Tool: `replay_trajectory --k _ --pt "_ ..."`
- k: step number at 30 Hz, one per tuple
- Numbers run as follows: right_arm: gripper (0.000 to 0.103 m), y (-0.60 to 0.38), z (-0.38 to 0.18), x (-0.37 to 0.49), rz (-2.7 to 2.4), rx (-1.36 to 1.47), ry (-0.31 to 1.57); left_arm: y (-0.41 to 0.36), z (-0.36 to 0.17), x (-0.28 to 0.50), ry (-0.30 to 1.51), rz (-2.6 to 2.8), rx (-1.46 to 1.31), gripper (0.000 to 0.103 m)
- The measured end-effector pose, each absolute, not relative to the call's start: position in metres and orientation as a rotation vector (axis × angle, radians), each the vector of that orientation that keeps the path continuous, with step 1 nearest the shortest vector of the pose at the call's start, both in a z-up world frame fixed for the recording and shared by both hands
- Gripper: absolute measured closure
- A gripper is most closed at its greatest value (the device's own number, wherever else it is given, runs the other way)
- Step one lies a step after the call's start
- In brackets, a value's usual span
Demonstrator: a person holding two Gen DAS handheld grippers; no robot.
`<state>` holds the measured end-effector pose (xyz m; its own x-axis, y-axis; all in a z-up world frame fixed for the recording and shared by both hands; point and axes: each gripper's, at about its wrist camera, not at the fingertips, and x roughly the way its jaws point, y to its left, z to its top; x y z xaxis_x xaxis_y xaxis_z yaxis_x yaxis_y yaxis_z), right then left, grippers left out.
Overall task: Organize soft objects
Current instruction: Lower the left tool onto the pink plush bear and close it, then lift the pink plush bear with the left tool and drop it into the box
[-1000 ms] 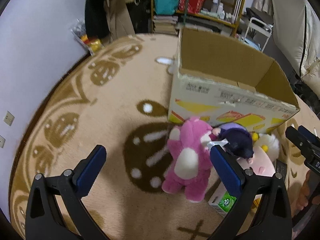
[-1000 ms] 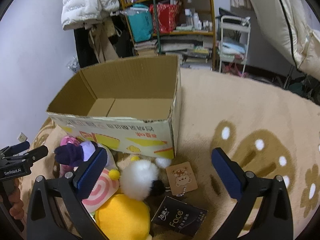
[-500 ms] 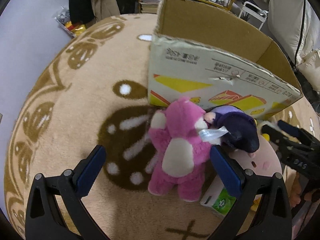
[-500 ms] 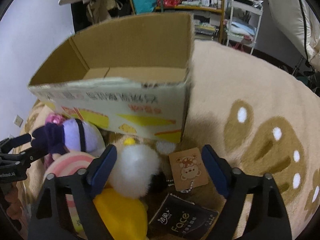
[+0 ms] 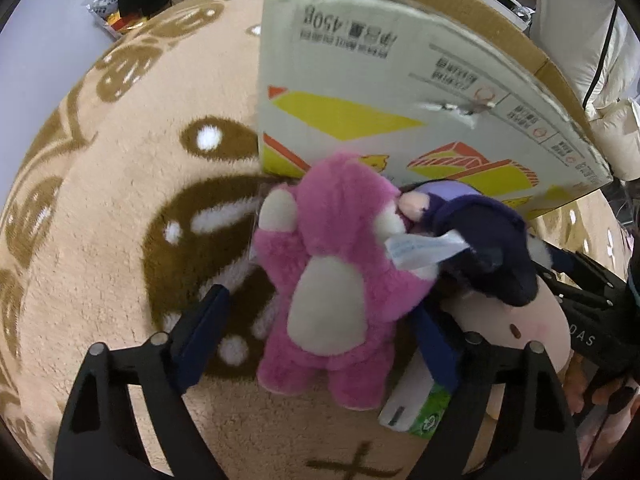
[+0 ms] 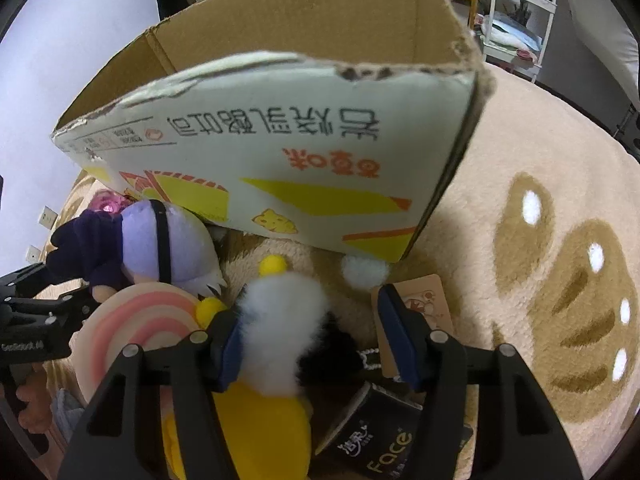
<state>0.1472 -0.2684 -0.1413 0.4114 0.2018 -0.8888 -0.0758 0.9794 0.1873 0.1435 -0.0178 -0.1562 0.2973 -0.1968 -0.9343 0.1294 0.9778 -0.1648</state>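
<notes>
Our left gripper (image 5: 320, 328) is closing around the pink plush bear (image 5: 332, 280), pads not yet pressing. Our right gripper (image 6: 312, 336) is closing around the white-and-yellow plush (image 6: 280, 320), still loose. Both toys lie on the rug (image 5: 120, 200) before the cardboard box (image 6: 280, 152).

Pink plush bear (image 5: 340, 280): fluffy cloth. Cardboard box (image 6: 280, 160): matt printed paper, torn rough rim. Carpet (image 5: 100, 220): deep fuzzy pile. Black tissue pack (image 6: 376, 436), lower centre: glossy film.

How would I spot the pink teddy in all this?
Find the big cardboard box on the beige rug. Against its printed front, at the left end of the toy pile, sits the pink bear: the only magenta plush, with a cream belly.
</notes>
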Motion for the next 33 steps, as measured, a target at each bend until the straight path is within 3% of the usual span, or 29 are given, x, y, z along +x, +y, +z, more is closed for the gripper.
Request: replay_trajectory --k 2,4,6,9,10,11,20,21,26,33 --pt "0.038 -0.269 -0.142 0.148 0.175 0.122 1.137 -0.017 -0.159 0.144 1.255 -0.217 -0.069 0.021" --pt "0.038 -0.267 -0.142 0.148 0.172 0.112 1.139 -0.017 -0.161 0.145 1.258 -0.218 -0.083 0.03" --pt "0.038 -0.267 -0.143 0.148 0.17 0.101 1.139 -0.016 -0.164 0.146 1.266 -0.221 -0.097 0.044" --pt "0.041 -0.264 -0.146 0.147 0.169 0.094 1.137 -0.015 -0.166 0.146 1.273 -0.231 -0.118 0.053" --pt "0.054 -0.266 -0.147 0.146 0.17 0.094 1.137 -0.013 -0.165 0.147 1.27 -0.226 -0.124 0.053" --pt "0.059 -0.265 -0.148 0.146 0.186 0.1 1.144 -0.013 -0.165 0.147 1.266 -0.224 -0.133 0.054" --pt "0.069 -0.256 -0.144 0.138 0.176 0.1 1.113 -0.011 -0.14 0.129 1.188 -0.218 -0.125 0.056" --pt "0.082 -0.255 -0.139 0.136 0.179 0.101 1.092 -0.011 -0.137 0.127 1.178 -0.214 -0.121 0.056" --pt "0.1 -0.248 -0.12 0.128 0.2 0.102 1.015 -0.016 -0.122 0.113 1.135 -0.208 -0.108 0.056" --pt "0.101 -0.267 -0.103 0.115 0.212 0.141 0.986 -0.011 -0.109 0.098 1.094 -0.191 -0.096 0.059"
